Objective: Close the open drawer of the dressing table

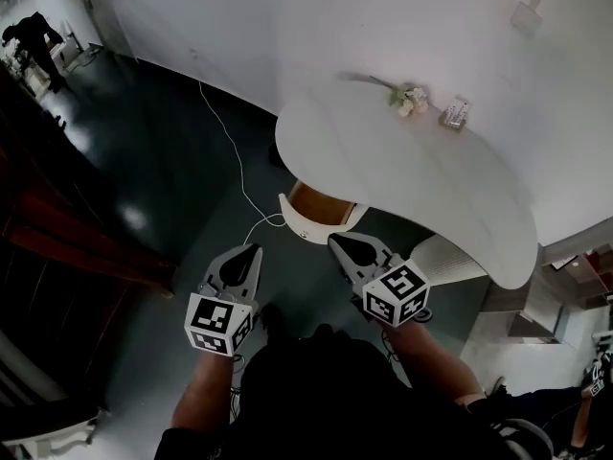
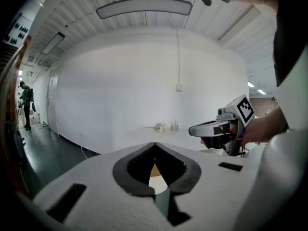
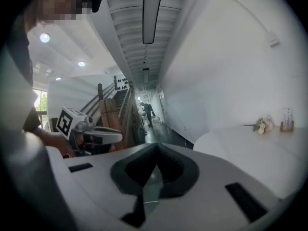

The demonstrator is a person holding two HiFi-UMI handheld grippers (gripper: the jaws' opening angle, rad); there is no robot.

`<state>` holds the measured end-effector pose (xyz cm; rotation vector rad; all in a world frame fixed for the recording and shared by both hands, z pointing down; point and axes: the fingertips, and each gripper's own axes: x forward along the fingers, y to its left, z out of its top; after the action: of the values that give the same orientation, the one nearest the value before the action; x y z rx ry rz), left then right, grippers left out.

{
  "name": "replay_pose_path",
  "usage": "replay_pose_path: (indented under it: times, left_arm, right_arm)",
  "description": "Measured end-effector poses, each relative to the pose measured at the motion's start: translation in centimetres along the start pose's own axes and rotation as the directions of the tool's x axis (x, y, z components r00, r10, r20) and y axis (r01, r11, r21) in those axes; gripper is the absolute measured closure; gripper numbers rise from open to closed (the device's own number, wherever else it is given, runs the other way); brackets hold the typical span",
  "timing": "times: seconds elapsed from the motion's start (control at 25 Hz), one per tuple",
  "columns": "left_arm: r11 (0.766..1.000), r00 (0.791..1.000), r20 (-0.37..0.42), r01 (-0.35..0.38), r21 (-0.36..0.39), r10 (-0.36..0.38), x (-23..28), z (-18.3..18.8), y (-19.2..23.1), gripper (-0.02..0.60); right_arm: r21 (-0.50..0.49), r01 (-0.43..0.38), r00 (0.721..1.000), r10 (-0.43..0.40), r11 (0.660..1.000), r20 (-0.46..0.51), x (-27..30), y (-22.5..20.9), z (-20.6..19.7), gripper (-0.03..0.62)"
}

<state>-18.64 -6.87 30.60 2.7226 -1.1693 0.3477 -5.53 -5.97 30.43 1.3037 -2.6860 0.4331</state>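
The white dressing table has a curved top and stands against the white wall. Its drawer sticks out at the near left, showing a white front and a wooden inside. In the head view my left gripper hovers over the dark floor just left of the drawer, jaws together and empty. My right gripper points at the drawer front from just below it and is also shut on nothing. In the left gripper view the tips meet, with the drawer's wood showing behind them. The right gripper view shows its tips closed.
A small flower bunch and a glass holder sit at the back of the tabletop. A white cable runs over the dark floor to the drawer. A wooden staircase stands left; a person is far off.
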Motion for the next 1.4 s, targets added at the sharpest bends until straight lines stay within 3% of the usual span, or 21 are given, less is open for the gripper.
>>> replay_pose_path:
  times: [0.24, 0.4, 0.64, 0.88, 1.12, 1.4]
  left_arm:
    - [0.996, 0.995, -0.033, 0.089, -0.006, -0.090, 1.6, -1.3, 5.0, 0.577]
    - [0.991, 0.990, -0.073, 0.119, -0.057, -0.123, 3.5, -3.4, 6.4, 0.577]
    - [0.985, 0.976, -0.140, 0.154, -0.083, -0.165, 6.6, -5.3, 4.5, 0.577]
    - [0.976, 0.949, -0.228, 0.208, -0.063, -0.217, 9.6, -7.2, 0.0, 0.577]
    - [0.975, 0.935, -0.283, 0.222, -0.009, -0.215, 11.9, -9.4, -3.0, 0.577]
    - [0.977, 0.921, -0.327, 0.208, -0.043, -0.211, 15.1, -14.1, -2.8, 0.575]
  right_arm:
    - [0.028, 0.085, 0.996, -0.084, 0.996, -0.015, 5.0, 0.6, -0.6, 0.589]
    - [0.071, 0.143, 0.989, -0.140, 0.987, -0.039, 5.8, -0.5, -2.1, 0.589]
    - [0.121, 0.182, 0.983, -0.177, 0.976, -0.055, 4.5, -2.8, -4.3, 0.589]
    - [0.174, 0.191, 0.981, -0.185, 0.966, -0.051, 2.1, -5.3, -6.9, 0.589]
    - [0.184, 0.212, 0.977, -0.205, 0.960, -0.060, 0.0, -7.6, -9.3, 0.589]
    - [0.203, 0.219, 0.973, -0.199, 0.954, -0.113, 1.1, -9.7, -13.2, 0.589]
